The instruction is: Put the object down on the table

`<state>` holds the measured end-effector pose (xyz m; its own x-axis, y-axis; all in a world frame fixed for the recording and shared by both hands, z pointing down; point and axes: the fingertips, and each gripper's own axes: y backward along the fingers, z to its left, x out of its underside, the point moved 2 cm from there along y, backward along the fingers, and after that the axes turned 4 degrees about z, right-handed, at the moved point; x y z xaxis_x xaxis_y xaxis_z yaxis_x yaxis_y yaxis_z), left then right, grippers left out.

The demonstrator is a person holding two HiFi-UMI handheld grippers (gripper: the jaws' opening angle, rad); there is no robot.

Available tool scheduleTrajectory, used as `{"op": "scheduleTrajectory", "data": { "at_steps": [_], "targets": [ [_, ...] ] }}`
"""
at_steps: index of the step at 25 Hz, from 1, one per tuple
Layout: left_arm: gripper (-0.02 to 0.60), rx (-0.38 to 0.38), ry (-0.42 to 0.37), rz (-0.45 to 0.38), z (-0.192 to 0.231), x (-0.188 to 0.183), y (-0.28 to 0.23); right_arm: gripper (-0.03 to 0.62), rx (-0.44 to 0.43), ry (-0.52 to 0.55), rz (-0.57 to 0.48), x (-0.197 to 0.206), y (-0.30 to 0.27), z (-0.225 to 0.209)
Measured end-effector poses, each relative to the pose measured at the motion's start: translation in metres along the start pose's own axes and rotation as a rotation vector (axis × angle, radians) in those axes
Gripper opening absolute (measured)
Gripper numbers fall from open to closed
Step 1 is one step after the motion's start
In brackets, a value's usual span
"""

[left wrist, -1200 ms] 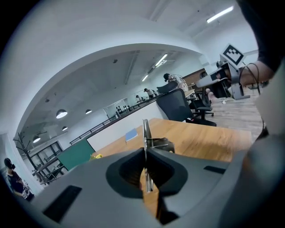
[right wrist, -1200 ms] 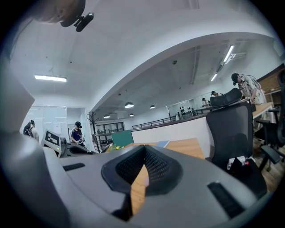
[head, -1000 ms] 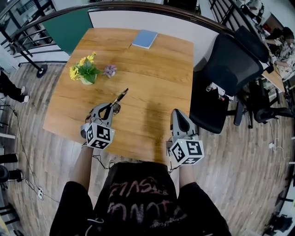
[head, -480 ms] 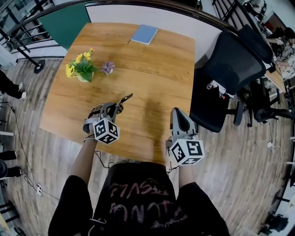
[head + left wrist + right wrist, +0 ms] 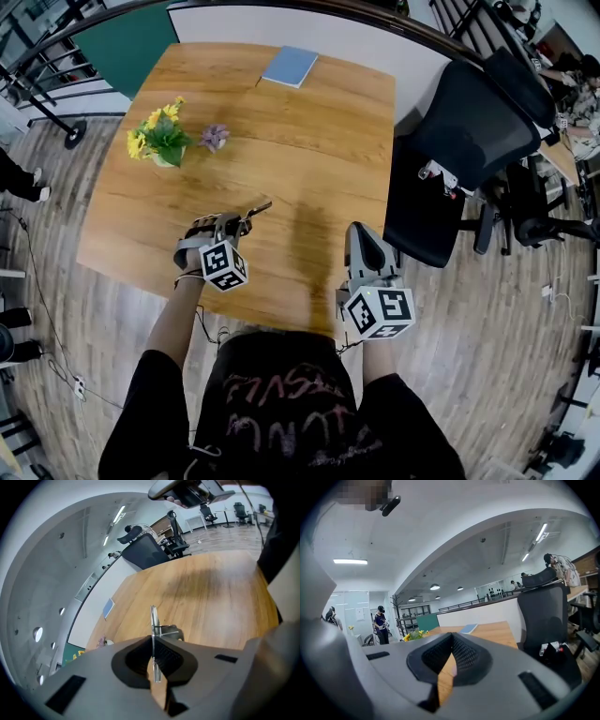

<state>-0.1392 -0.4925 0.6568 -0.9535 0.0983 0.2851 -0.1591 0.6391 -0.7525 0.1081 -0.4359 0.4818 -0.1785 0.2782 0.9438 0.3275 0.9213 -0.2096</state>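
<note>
The left gripper (image 5: 240,219) has its fingers (image 5: 169,657) clamped on a thin metal tool (image 5: 153,617). In the left gripper view the tool is edge-on, a mere sliver with a small bracket just past the fingertips. Its kind is hard to make out, and its near end is hidden between the pads. It juts beyond the fingertips over the desk (image 5: 309,131); whether it touches the wood I cannot tell.

The right gripper (image 5: 360,229) has its fingers closed tip to tip on nothing.

Well beyond the left fingers stand flowers (image 5: 157,139), and farther off lies a notebook (image 5: 290,67). A chair (image 5: 469,131) stands out to the side of the right fingers.
</note>
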Motion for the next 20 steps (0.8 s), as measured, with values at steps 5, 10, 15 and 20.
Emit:
{"op": "scheduleTrajectory", "data": {
  "at_steps": [5, 10, 15, 20],
  "targets": [
    [0.017, 0.036, -0.034, 0.013, -0.012, -0.002, -0.015, 0.005, 0.009, 0.0, 0.015, 0.005, 0.0, -0.005],
    [0.017, 0.058, -0.059, 0.032, -0.022, -0.002, -0.024, 0.005, 0.011, -0.006, 0.026, 0.006, 0.0, -0.008],
    [0.018, 0.068, -0.086, 0.047, -0.029, -0.001, -0.033, 0.005, 0.012, -0.004, 0.031, 0.008, -0.002, -0.01],
    [0.021, 0.074, -0.087, 0.044, -0.034, -0.001, -0.035, 0.005, 0.011, -0.008, 0.039, 0.01, -0.001, -0.01]
  ]
}}
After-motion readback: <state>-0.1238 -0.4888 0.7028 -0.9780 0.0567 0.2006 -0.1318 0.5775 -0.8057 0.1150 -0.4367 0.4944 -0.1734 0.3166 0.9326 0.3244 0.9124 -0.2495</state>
